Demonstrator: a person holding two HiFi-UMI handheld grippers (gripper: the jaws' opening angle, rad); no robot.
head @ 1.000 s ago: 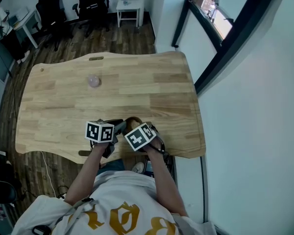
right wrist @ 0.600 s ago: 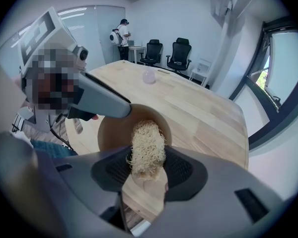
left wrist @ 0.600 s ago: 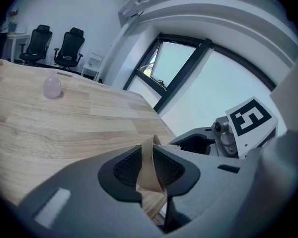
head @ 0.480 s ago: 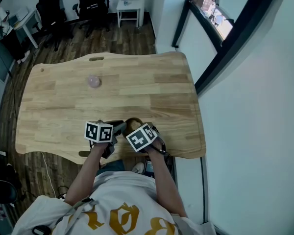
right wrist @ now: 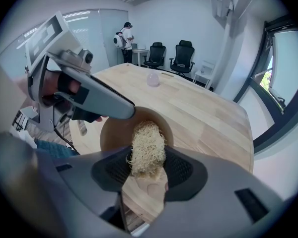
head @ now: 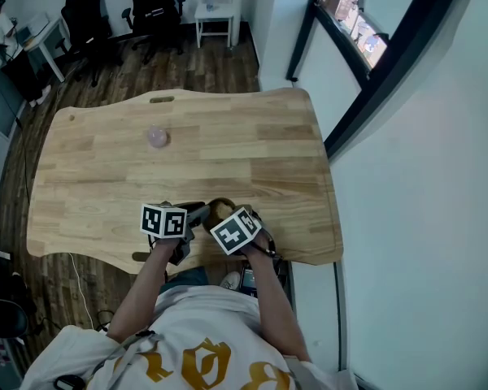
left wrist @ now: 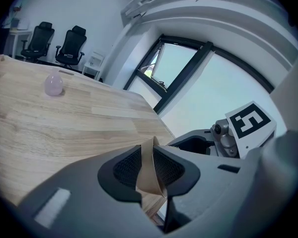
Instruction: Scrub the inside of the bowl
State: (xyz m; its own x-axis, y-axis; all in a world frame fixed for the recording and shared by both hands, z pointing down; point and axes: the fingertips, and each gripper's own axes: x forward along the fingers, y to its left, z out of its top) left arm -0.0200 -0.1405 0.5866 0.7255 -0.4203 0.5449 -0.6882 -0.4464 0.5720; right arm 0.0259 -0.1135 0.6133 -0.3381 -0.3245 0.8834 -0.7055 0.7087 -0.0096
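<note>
Wooden bowl (right wrist: pixel 114 133) between left jaws, scrubber (right wrist: pixel 148 148) between right.

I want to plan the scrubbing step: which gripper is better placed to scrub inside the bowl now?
Probably the right gripper. Its jaws are shut on the scrubber, which sits right at the opening of the bowl. The left gripper is shut on the bowl's rim, so it seems to be steadying the bowl.

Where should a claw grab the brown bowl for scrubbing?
Take the round brown bowl by its thin rim, from the left, one jaw inside, one outside, as the left claw does. It opens upward, so that leaves the inside free for the pale fibre scrubber.
</note>
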